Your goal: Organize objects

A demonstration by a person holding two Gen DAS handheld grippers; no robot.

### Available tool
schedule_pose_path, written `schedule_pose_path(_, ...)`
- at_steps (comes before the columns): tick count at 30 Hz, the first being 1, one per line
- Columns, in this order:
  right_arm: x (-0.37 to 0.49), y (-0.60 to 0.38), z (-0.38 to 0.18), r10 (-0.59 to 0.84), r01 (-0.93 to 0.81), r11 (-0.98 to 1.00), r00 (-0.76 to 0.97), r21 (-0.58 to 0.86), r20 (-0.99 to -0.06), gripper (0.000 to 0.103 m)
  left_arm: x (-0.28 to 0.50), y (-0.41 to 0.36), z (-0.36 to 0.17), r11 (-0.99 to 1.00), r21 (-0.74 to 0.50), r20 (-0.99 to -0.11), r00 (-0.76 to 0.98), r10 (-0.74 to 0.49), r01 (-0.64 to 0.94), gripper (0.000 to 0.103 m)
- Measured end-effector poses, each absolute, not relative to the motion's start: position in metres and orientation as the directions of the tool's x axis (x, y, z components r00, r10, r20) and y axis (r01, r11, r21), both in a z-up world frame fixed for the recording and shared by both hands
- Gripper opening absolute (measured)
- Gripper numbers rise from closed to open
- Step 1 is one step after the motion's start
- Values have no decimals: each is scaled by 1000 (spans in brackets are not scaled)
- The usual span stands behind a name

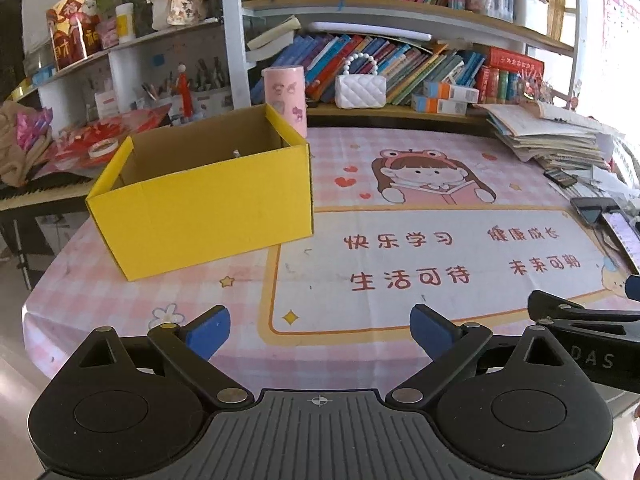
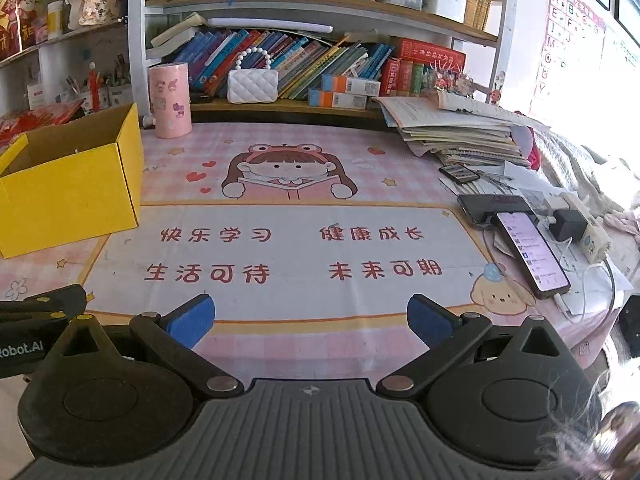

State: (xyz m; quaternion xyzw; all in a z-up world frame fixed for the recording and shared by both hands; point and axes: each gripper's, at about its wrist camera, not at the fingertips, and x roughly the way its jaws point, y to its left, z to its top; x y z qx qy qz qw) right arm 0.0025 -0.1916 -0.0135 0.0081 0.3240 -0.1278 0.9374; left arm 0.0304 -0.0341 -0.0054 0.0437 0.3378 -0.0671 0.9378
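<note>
Open yellow cardboard box on pink-cloth tabletop; contents mostly hidden. Left claw, right claw: spread, empty. Stage undeterminable.

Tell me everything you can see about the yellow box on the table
The yellow box is an open-topped rectangular carton, seemingly corrugated cardboard, bright yellow outside and plain brown inside. It sits upright and flat on the pink checked tablecloth at the table's left side, turned at an angle to its edge. A pink cylindrical container stands just behind its far corner; contact is unclear. Something small shows inside, too small to identify. Neither gripper touches it.
</note>
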Motion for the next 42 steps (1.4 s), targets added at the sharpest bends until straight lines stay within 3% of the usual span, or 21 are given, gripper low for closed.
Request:
schedule_pose_path(15,3,-187,-18,-275,289,954,728,-82,-628,103,26,-38,-7,988,77,-645,762,-51,130,98)
schedule_pose_path(42,5,-179,-17,-278,278,955,733,-100,-621,103,29,-29,-6,995,30,-664,747,-48,91,99)
